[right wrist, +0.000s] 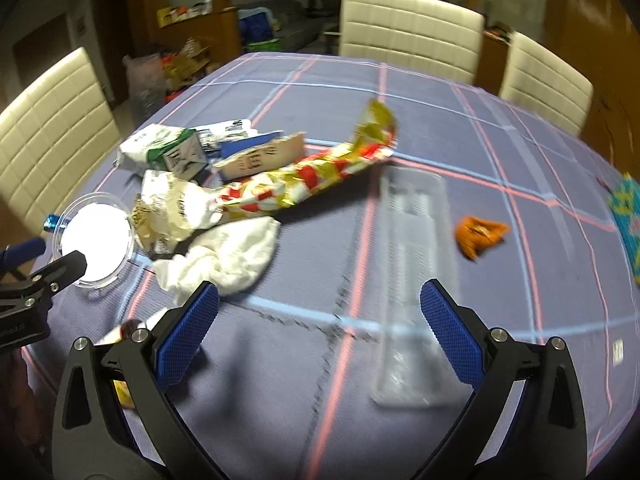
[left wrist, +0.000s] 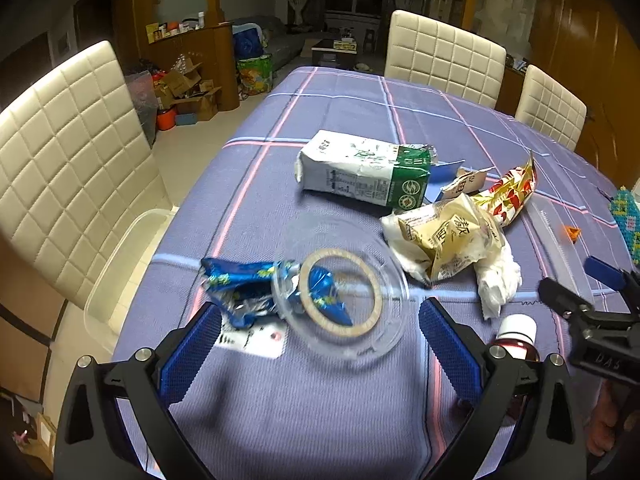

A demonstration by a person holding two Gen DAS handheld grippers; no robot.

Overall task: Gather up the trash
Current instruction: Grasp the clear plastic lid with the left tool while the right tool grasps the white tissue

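I count two tools, my left tool (left wrist: 320, 354) and my right tool (right wrist: 320, 336), each with two blue-padded fingers. On the tabletop (left wrist: 344, 104) lie: one green-and-white carton (left wrist: 364, 172), one torn cardboard box (right wrist: 260, 158), one blue foil wrapper (left wrist: 256, 290), one clear round lid (left wrist: 340, 288), one beige snack bag (left wrist: 444, 236), one red-and-gold wrapper (right wrist: 316, 178), one white tissue wad (right wrist: 232, 260), one clear rectangular tray (right wrist: 416, 276), one orange scrap (right wrist: 478, 234), one white-capped bottle (left wrist: 516, 336). Three cream chairs (left wrist: 444, 56) stand around it.
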